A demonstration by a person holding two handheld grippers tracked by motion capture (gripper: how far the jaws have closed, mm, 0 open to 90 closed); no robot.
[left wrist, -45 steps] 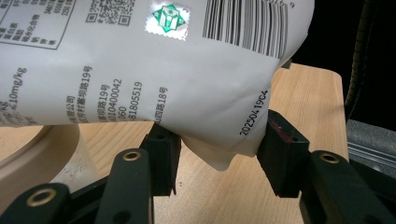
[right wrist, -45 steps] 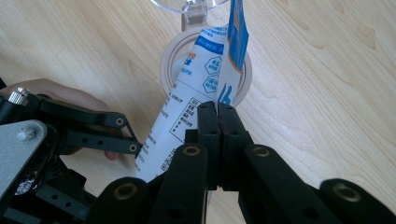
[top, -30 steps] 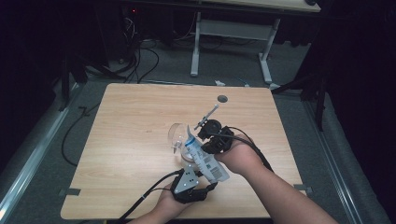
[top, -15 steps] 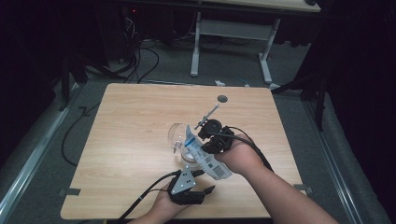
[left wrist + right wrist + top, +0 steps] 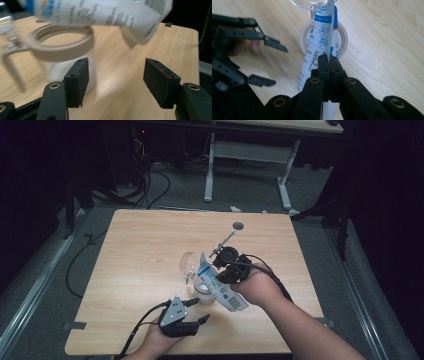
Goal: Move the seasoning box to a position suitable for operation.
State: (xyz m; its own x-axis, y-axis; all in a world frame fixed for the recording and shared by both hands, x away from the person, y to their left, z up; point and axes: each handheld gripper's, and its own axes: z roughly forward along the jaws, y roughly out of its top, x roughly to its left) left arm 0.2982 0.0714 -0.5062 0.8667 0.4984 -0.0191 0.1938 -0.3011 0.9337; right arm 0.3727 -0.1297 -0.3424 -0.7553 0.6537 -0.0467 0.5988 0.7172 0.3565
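A white jar with a beige rim [image 5: 202, 293] [image 5: 62, 48] [image 5: 343, 35] stands on the wooden table [image 5: 145, 245], its clear hinged lid [image 5: 188, 263] [image 5: 6, 23] tipped open behind it. A white and blue pouch [image 5: 226, 294] [image 5: 100, 11] [image 5: 322, 37] lies tilted over the jar's mouth, and my right gripper [image 5: 222, 270] [image 5: 328, 65] is shut on it. My left gripper [image 5: 199, 311] [image 5: 117, 83] [image 5: 268, 63] stands open near the table's front edge, just short of the jar, with one pad [image 5: 77, 82] beside the jar's wall and nothing between the jaws.
A small dark round mark [image 5: 238, 225] sits on the table towards the back. Bare tabletop stretches to the left and far side. Beyond the table are a desk frame [image 5: 210, 165] and loose cables [image 5: 155, 180] on the grey floor.
My left gripper has drawn back to the left and towards the front edge, away from the jar. The right gripper and pouch have stayed over the jar.
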